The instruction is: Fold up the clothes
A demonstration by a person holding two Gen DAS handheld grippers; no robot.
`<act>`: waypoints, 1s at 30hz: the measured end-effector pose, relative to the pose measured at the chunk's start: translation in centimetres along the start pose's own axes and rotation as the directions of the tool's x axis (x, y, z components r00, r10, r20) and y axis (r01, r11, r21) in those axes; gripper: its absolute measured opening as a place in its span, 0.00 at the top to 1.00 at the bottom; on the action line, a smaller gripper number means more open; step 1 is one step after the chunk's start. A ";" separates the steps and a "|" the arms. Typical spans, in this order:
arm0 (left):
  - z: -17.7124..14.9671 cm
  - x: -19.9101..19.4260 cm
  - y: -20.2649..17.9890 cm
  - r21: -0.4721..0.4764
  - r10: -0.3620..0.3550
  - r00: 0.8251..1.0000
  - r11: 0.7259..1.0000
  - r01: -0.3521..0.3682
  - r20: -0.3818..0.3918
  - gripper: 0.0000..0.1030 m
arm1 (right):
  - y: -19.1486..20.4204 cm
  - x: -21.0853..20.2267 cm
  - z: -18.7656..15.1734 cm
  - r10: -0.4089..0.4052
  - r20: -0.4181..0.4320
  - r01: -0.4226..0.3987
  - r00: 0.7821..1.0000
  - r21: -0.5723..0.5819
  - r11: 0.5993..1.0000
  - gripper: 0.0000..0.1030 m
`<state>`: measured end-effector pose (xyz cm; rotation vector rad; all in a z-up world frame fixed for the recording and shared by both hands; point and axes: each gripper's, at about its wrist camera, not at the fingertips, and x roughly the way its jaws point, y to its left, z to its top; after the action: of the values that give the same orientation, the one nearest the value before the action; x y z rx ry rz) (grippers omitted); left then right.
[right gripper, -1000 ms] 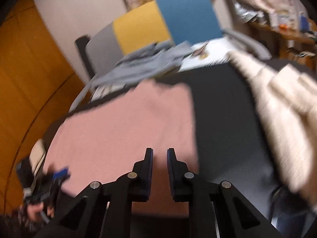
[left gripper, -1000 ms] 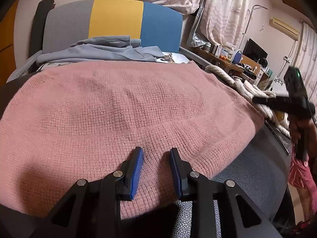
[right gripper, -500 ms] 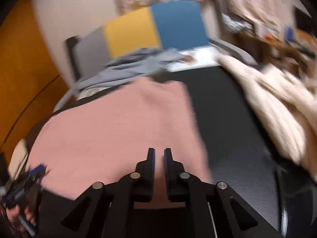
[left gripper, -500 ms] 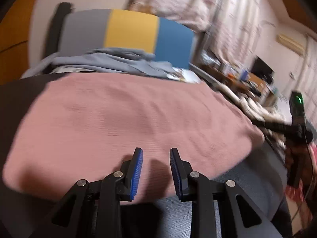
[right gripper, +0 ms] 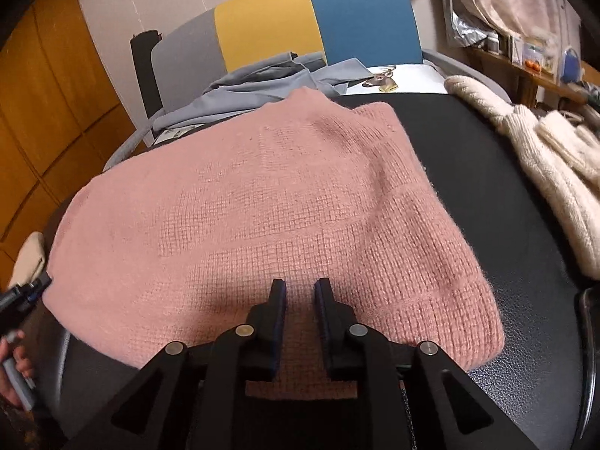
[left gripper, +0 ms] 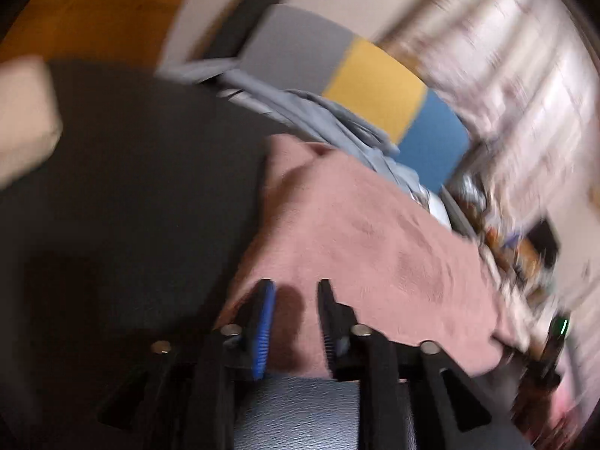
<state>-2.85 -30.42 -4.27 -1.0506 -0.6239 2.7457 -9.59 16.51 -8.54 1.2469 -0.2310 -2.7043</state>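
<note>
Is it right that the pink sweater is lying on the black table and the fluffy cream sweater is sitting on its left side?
Not quite. The pink sweater does lie on the black table, but the fluffy cream sweater sits on its right side, not its left. The right wrist view shows this.

Each wrist camera looks forward and down along its own fingers, close over the sweater [right gripper: 270, 202] (left view blurred, tilted). Both share the chair [right gripper: 318, 18].
</note>
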 end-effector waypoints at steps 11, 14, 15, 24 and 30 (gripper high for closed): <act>9.1 11.1 -0.7 0.027 0.124 0.987 0.992 -0.122 -0.101 0.80 | 0.5 0.4 0.3 -0.018 0.003 0.018 1.000 -0.018 1.000 0.83; 8.7 10.5 1.5 -0.038 0.106 0.993 0.993 -0.108 -0.042 0.86 | 0.4 0.4 0.3 -0.011 0.005 0.011 1.000 -0.014 1.000 0.83; 8.4 10.3 1.8 -0.049 0.097 0.995 0.994 -0.098 -0.036 0.86 | 0.3 0.5 0.3 -0.006 0.005 0.006 1.000 -0.011 1.000 0.83; 7.3 7.1 -4.5 0.083 0.052 0.998 0.995 -0.054 0.025 0.75 | -2.0 -3.0 2.6 0.022 0.093 -0.025 0.995 0.021 0.999 0.36; 2.5 6.5 -12.4 0.231 -0.172 0.985 0.958 0.172 -0.019 0.74 | -6.7 -3.6 5.1 0.035 0.078 -0.046 0.996 0.148 0.988 0.31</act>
<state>-9.62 -18.29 -1.25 -0.8967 -0.3634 2.5907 -11.73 24.18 -3.97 1.1644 -0.4715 -2.7453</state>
